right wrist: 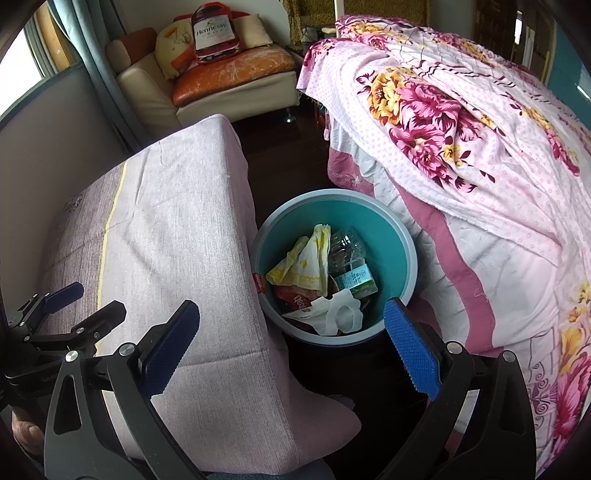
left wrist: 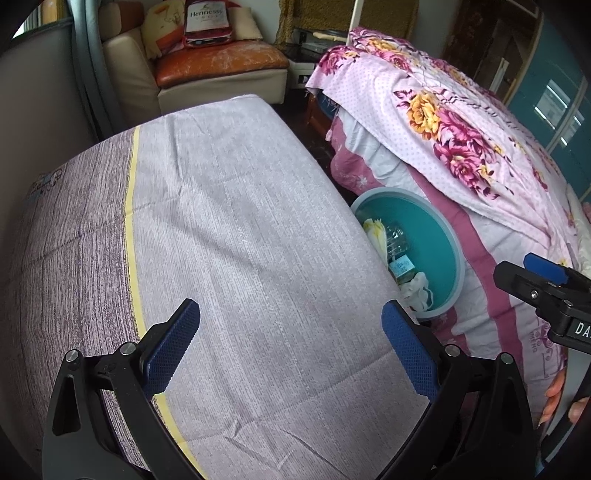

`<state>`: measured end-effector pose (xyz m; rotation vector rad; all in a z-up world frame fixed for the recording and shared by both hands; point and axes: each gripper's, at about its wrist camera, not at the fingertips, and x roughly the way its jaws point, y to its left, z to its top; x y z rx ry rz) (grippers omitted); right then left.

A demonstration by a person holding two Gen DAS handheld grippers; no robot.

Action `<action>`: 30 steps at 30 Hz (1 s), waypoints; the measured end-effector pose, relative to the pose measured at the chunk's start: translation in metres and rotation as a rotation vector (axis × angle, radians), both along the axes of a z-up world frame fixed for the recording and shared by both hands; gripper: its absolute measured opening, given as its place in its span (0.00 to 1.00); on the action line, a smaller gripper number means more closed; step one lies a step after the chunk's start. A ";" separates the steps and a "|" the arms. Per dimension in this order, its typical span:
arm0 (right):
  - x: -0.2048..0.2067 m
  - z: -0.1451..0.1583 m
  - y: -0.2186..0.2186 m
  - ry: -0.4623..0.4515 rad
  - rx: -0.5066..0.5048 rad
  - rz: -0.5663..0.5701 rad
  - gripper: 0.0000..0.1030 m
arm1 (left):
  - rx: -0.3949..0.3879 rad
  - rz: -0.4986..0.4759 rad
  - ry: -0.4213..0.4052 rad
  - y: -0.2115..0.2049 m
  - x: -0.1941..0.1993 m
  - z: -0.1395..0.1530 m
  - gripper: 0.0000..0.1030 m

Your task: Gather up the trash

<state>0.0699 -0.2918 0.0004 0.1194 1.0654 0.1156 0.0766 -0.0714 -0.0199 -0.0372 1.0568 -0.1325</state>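
Both claws, left claw (left wrist: 291,347) and right claw (right wrist: 291,347), stand wide open, empty. Trash sits in the teal bin (right wrist: 399,236) between desk (left wrist: 240,221) and bed (right wrist: 461,155): crumpled wrapper (right wrist: 306,262), plastic bottle (right wrist: 345,247). Light, crushable; pinch at edges.

A lived-in room of a private home, seemingly a bedroom doubling as a sitting area: a bed (right wrist: 480,206) heaped with a pink floral blanket (right wrist: 443,110) stands just beside a low surface under a lilac striped cloth (left wrist: 236,236), with a teal waste bin (right wrist: 391,236) of household rubbish (crumpled tissue, a plastic bottle, wrappers) wedged on the dark floor between them. Against the far wall sits a cream armchair (right wrist: 236,92) with a worn orange seat, cushions and a bottle-shaped Hennessy pillow (right wrist: 212,31), beside a grey-green curtain (right wrist: 107,88) at what looks like a window, though the fisheye edge leaves it unclear.
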 end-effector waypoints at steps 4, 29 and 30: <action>0.003 -0.003 -0.001 0.005 -0.001 0.001 0.93 | -0.009 0.014 -0.001 0.003 0.002 -0.003 0.96; 0.018 -0.031 -0.001 0.066 0.020 -0.002 0.93 | 0.033 0.029 0.037 0.004 0.011 -0.027 0.96; 0.018 -0.031 -0.002 0.067 0.020 -0.002 0.93 | 0.033 0.030 0.037 0.005 0.011 -0.028 0.96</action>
